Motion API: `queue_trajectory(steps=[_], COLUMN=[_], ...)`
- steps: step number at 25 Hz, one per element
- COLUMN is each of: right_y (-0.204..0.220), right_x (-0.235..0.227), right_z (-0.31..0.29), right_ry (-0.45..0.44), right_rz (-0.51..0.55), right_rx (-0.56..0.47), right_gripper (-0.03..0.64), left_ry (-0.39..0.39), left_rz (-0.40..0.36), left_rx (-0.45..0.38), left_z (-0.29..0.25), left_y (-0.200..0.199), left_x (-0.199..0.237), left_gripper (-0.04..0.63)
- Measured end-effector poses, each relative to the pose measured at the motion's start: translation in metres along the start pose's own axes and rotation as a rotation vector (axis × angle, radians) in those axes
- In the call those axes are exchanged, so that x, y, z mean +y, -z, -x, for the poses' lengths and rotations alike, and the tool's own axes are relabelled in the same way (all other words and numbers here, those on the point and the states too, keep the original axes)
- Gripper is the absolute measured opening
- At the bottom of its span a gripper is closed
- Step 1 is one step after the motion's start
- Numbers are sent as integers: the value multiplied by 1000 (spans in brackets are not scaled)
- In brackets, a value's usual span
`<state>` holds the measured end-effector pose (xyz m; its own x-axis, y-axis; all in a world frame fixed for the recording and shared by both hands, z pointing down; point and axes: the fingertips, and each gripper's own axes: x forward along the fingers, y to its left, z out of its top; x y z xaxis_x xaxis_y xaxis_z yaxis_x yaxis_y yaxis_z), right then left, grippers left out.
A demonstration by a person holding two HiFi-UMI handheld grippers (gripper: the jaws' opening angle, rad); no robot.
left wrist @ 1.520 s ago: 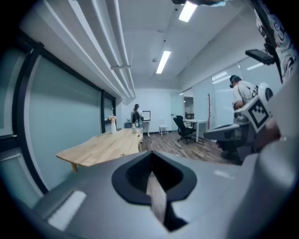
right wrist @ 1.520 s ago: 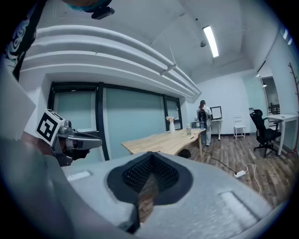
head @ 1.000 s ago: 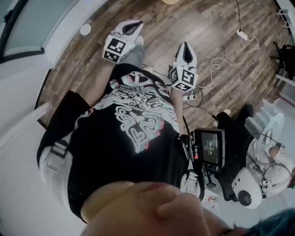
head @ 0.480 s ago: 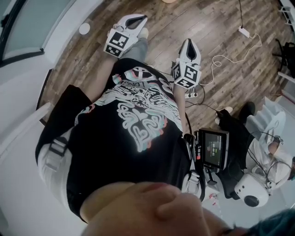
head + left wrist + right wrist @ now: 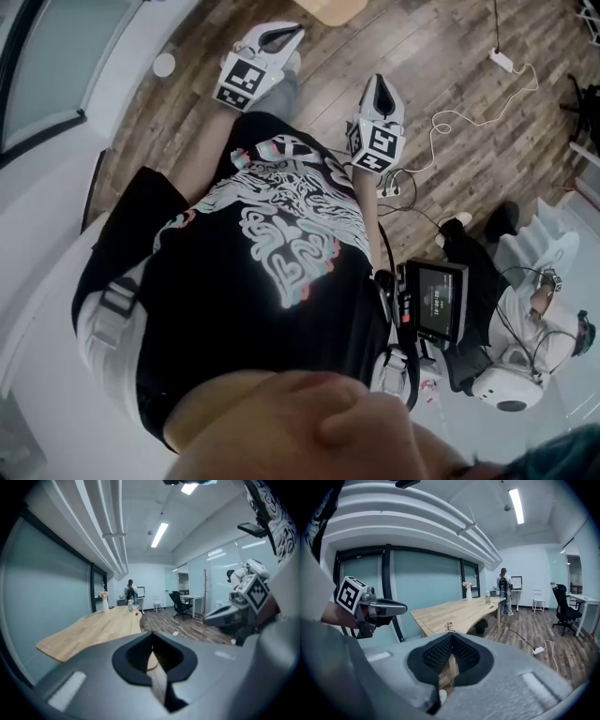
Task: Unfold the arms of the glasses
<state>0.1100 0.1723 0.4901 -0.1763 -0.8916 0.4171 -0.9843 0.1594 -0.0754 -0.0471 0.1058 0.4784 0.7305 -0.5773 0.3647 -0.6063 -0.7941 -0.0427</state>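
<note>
Clenched shut and empty, the left gripper and right gripper have been carried forward toward the wooden table, where the glasses lie well ahead, not yet reached.

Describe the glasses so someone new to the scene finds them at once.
In the right gripper view, find the long, light wooden table. The glasses lie alone near its closest end, a small dark wiry shape. The vase and bottle stand upright at the far end; the glasses sit low and thin.
</note>
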Motion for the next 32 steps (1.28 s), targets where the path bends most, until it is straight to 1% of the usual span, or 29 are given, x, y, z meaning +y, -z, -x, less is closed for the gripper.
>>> queue_trajectory(steps=[2,6,8,11,13,16,21,25,29,32], right_y=[-6,-15,-18,-26,-31,-33,-26,-27,-38,-42], right_x=[0,17,19,21,27,34,35,40,46,45], right_z=[-35,-56,-73,-99,-111,-127,-153,-158,-149,-141], right_ry=[-2,-20,-21,-13,-14,-19,-16,-19,-17,0], right_rz=[3,12,18,51,116,201,257,267,262,291], right_rx=[25,51,69,84,95,129,160,171,148,142], right_gripper=[0,0,0,0,0,0,0,0,0,0], left_ry=[13,17,26,76,114,155,211,236,249,262], left_rz=[-6,-47,-76,-99,-99,-126,-169,-185,-183,-202], left_rx=[13,32,47,72,83,99,114,127,136,151], left_z=[-23,-23,-32,-49,-56,-71,-102,-108,-103,-101], left_y=[-1,-12,-12,-10,-11,-14,-3,3,-1,1], left_x=[29,56,71,89,96,104,112,111,107,97], left_gripper=[-11,-11,-11,-11,-11,-11,-11,-11,-11,-11])
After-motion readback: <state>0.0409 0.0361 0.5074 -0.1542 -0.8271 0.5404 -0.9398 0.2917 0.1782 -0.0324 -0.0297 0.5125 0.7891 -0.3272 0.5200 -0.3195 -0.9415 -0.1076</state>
